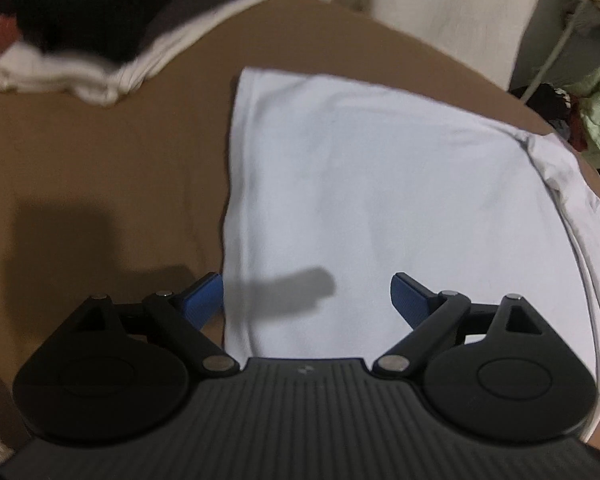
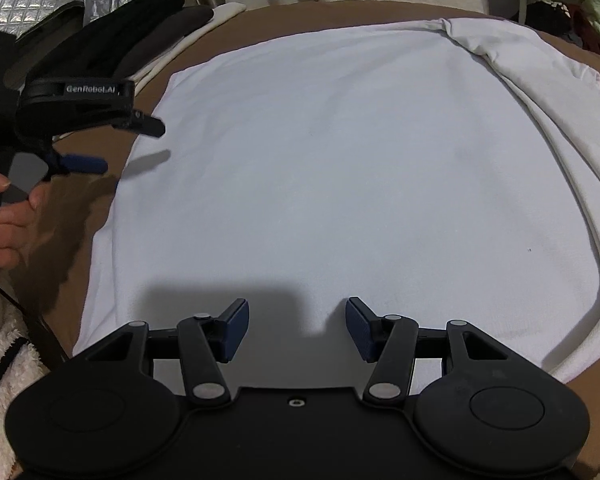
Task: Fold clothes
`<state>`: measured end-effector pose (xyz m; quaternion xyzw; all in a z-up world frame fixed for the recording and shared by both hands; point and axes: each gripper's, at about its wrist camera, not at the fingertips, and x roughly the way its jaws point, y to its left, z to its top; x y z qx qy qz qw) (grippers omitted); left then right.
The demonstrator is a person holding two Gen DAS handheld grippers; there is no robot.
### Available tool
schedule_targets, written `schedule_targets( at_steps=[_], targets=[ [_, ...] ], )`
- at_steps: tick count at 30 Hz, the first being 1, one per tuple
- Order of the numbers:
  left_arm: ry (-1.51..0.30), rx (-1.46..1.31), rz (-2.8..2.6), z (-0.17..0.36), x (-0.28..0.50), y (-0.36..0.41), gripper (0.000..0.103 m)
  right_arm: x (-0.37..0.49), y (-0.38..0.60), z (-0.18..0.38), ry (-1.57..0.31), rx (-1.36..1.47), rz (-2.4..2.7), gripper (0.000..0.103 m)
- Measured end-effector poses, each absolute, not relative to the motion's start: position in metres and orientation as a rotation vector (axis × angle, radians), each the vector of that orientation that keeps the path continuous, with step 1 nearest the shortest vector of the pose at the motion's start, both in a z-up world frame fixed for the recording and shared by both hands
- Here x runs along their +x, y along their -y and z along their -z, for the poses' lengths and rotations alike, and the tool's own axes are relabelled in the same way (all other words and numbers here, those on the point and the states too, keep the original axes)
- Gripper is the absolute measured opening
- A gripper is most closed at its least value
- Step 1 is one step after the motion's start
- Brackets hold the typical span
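A white shirt (image 1: 380, 184) (image 2: 340, 168) lies flat on the brown table (image 1: 100, 168), with a sleeve folded in along its right side (image 2: 540, 92). My left gripper (image 1: 306, 300) is open above the shirt's near left edge, its blue pads empty. My right gripper (image 2: 298, 328) is open too, hovering over the shirt's near edge with nothing between its fingers. In the right wrist view the left gripper (image 2: 116, 144) shows at the left, held by a person's hand (image 2: 8, 216), just beside the shirt's left edge.
A stack of folded clothes (image 1: 100, 36) (image 2: 140, 36), black and grey on white, sits at the table's far left. Cream curtains (image 1: 440, 4) hang behind the table. Loose green and dark garments (image 1: 596, 116) lie off the right edge. A fluffy white fabric (image 2: 4, 356) lies at near left.
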<state>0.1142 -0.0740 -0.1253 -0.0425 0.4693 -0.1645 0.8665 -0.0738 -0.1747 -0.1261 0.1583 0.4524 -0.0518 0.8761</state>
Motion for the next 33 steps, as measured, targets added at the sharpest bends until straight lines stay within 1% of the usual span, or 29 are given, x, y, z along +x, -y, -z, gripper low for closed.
schedule_targets(
  at_steps=[6, 20, 22, 23, 24, 26, 30, 33],
  targets=[
    [-1.048, -0.169, 0.39, 0.127, 0.111, 0.073, 0.091, -0.073, 0.174, 0.127, -0.939, 0.332, 0.104, 0.059],
    [-1.082, -0.193, 0.456, 0.141, 0.116, 0.078, 0.091, -0.068, 0.17, 0.123, -0.914, 0.316, 0.09, 0.059],
    [-1.089, -0.2, 0.472, 0.144, 0.117, 0.079, 0.084, -0.068, 0.17, 0.124, -0.911, 0.316, 0.088, 0.059],
    [-1.092, -0.204, 0.48, 0.145, 0.118, 0.08, 0.056, -0.069, 0.17, 0.124, -0.909, 0.314, 0.086, 0.059],
    [-1.091, -0.193, 0.494, 0.145, 0.117, 0.081, 0.026, -0.069, 0.17, 0.123, -0.906, 0.313, 0.084, 0.059],
    [-1.084, -0.157, 0.53, 0.144, 0.116, 0.085, 0.0, -0.071, 0.169, 0.122, -0.899, 0.309, 0.073, 0.059],
    [-1.058, -0.168, 0.598, 0.138, 0.111, 0.088, 0.0, -0.082, 0.158, 0.123, -0.933, 0.248, -0.023, 0.06],
    [-1.026, -0.168, 0.624, 0.13, 0.108, 0.088, 0.0, -0.094, 0.132, 0.13, -0.993, 0.099, -0.113, 0.062]
  ],
)
